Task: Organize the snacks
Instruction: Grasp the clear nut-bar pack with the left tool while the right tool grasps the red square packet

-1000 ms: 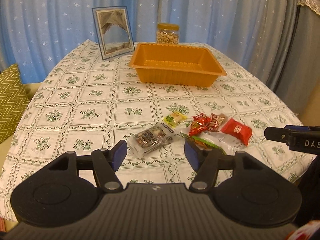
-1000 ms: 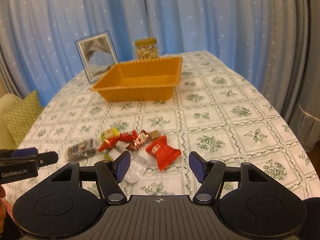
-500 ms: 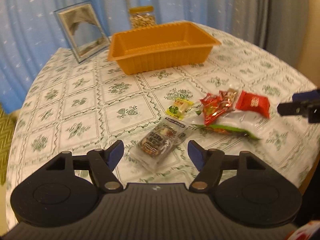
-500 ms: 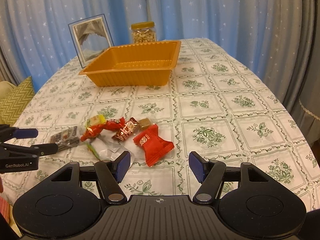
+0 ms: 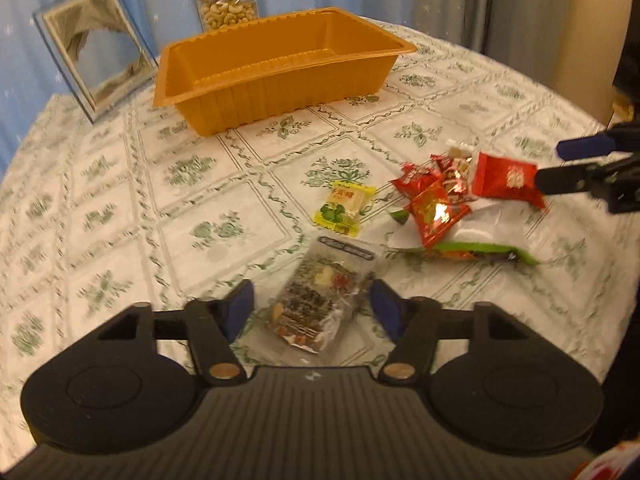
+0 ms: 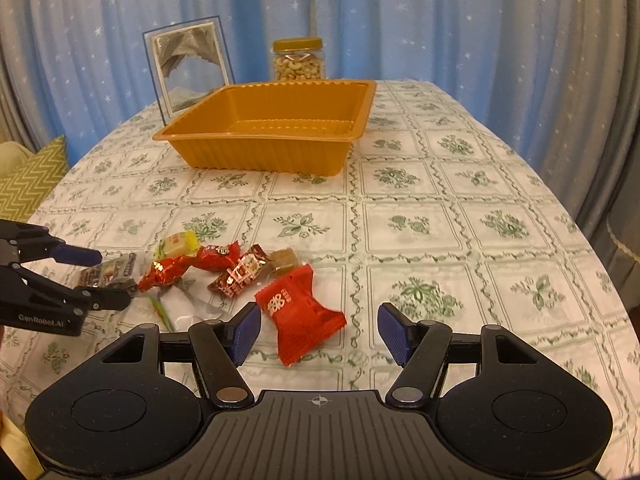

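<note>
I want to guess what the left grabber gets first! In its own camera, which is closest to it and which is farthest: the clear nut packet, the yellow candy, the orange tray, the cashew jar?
1. Clear nut packet: between the open left gripper's fingers, on the table.
2. Yellow candy: just beyond the packet.
3. Orange tray: mid-table, empty.
4. Cashew jar: behind the tray.

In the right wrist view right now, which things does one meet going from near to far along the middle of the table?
Right gripper → big red packet → orange tray → cashew jar → blue curtain.
</note>
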